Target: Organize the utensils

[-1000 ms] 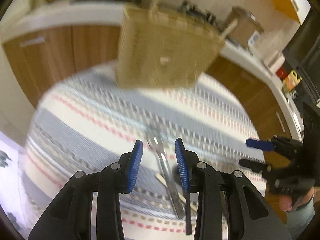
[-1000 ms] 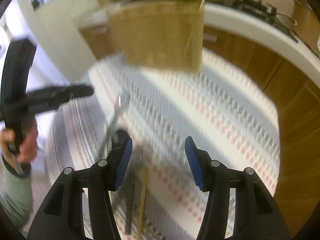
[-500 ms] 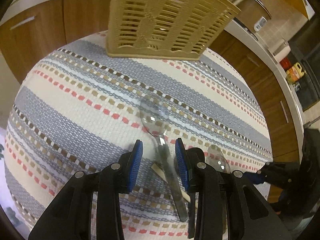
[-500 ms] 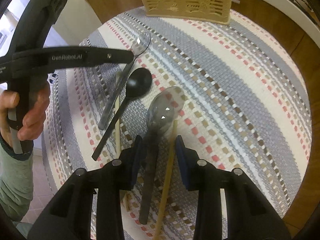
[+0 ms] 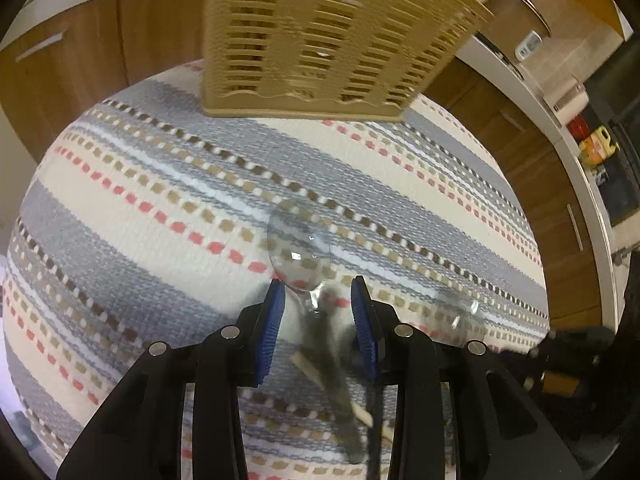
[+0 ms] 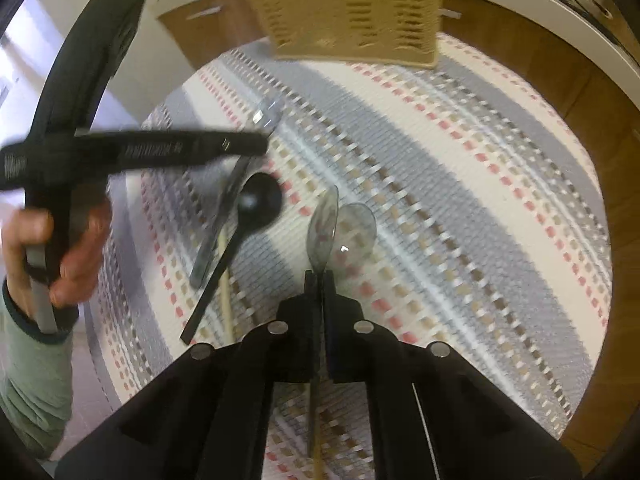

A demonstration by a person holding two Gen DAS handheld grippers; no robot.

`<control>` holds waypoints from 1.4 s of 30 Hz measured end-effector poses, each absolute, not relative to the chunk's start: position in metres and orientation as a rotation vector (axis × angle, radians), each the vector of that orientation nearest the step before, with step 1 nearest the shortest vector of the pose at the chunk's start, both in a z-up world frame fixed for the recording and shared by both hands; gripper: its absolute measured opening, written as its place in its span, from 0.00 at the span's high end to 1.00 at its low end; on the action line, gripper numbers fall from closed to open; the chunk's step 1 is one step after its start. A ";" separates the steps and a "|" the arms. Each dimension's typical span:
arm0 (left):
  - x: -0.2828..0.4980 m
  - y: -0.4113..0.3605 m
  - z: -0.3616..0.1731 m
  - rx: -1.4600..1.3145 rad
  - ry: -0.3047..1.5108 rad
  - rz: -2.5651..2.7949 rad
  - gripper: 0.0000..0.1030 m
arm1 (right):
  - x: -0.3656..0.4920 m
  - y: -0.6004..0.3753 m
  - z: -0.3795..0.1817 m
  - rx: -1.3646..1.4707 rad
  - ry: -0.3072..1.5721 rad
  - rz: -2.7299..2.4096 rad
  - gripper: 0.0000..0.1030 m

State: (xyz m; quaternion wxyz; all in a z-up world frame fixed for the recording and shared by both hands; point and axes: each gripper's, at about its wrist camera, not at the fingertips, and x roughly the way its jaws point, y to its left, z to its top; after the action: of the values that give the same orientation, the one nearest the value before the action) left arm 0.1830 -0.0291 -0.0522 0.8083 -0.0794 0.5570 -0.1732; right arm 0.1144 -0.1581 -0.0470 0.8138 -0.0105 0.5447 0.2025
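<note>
Three clear spoons, one black spoon [image 6: 256,204] and one wooden stick [image 6: 226,280] lie on the striped cloth [image 6: 460,184], below one tan slatted basket [image 6: 352,4] at top centre whose inside is hidden. The right gripper [image 6: 319,280] has just been closing and pinches a clear spoon [image 6: 323,228] tilted on edge. The left gripper [image 5: 318,322] is spread around another clear spoon [image 5: 298,246], pads not touching it.

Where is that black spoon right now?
In the right wrist view the black spoon lies on the striped cloth, left of centre, just beside a clear spoon and under the left gripper.
</note>
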 end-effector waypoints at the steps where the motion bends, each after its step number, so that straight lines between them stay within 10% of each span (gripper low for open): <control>1: 0.183 -0.033 -0.052 -0.158 1.192 -0.368 0.65 | 0.119 -0.162 -0.047 -0.012 1.159 0.422 0.98; 10: 0.192 -0.061 -0.052 -0.027 1.185 -0.273 0.89 | 0.138 -0.185 -0.048 0.062 1.167 0.425 0.98; 15: 0.191 -0.053 -0.053 -0.083 1.161 -0.279 0.91 | 0.138 -0.191 -0.048 0.084 1.218 0.404 0.75; 22: 0.189 -0.040 -0.055 -0.126 1.155 -0.316 0.93 | 0.142 -0.176 -0.062 0.082 1.318 0.387 0.74; 42: 0.176 -0.006 -0.044 -0.229 1.086 -0.399 0.99 | 0.135 -0.191 -0.037 0.086 1.205 0.385 1.00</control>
State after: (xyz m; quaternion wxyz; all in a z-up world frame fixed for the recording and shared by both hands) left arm 0.1763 -0.0062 -0.0443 0.8312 -0.1080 0.5120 -0.1880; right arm 0.1349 -0.1908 -0.0372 0.8057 0.0401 0.5630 0.1798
